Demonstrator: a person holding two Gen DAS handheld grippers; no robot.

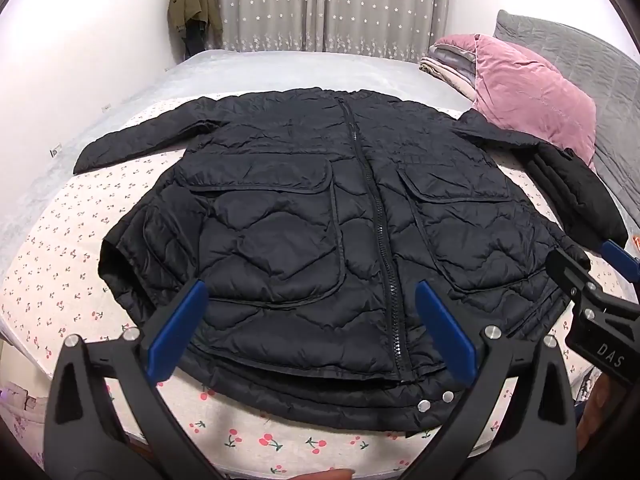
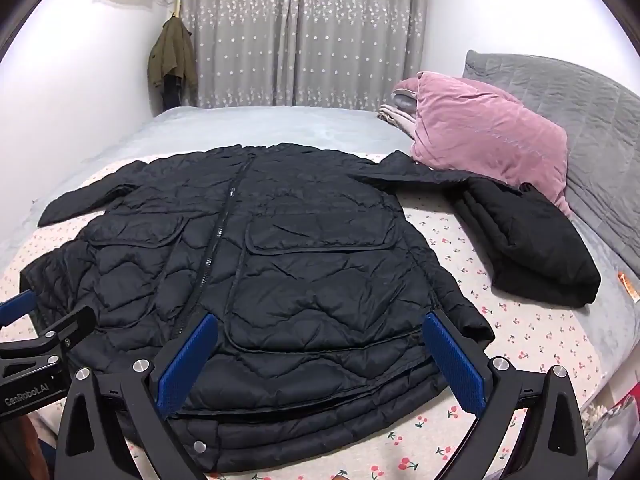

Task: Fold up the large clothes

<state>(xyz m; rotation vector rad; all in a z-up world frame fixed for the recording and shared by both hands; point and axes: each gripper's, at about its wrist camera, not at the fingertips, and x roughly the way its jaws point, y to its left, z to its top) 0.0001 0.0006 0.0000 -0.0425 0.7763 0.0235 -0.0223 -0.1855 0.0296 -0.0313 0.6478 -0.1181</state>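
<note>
A black quilted jacket (image 1: 320,208) lies spread flat, front up and zipped, on the cherry-print sheet (image 1: 52,264), with both sleeves out to the sides; it also shows in the right wrist view (image 2: 256,264). My left gripper (image 1: 310,300) is open and empty, above the jacket's hem on the left half. My right gripper (image 2: 320,340) is open and empty, above the hem on the right half. The right gripper's body (image 1: 596,300) shows at the right edge of the left wrist view. The left gripper's body (image 2: 44,344) shows at the left edge of the right wrist view.
A folded black garment (image 2: 532,244) lies on the bed to the right of the jacket. A pink pillow (image 2: 484,140) and folded bedding (image 2: 396,114) lie at the back right against the grey headboard (image 2: 580,100). An olive coat (image 2: 172,60) hangs by the curtain.
</note>
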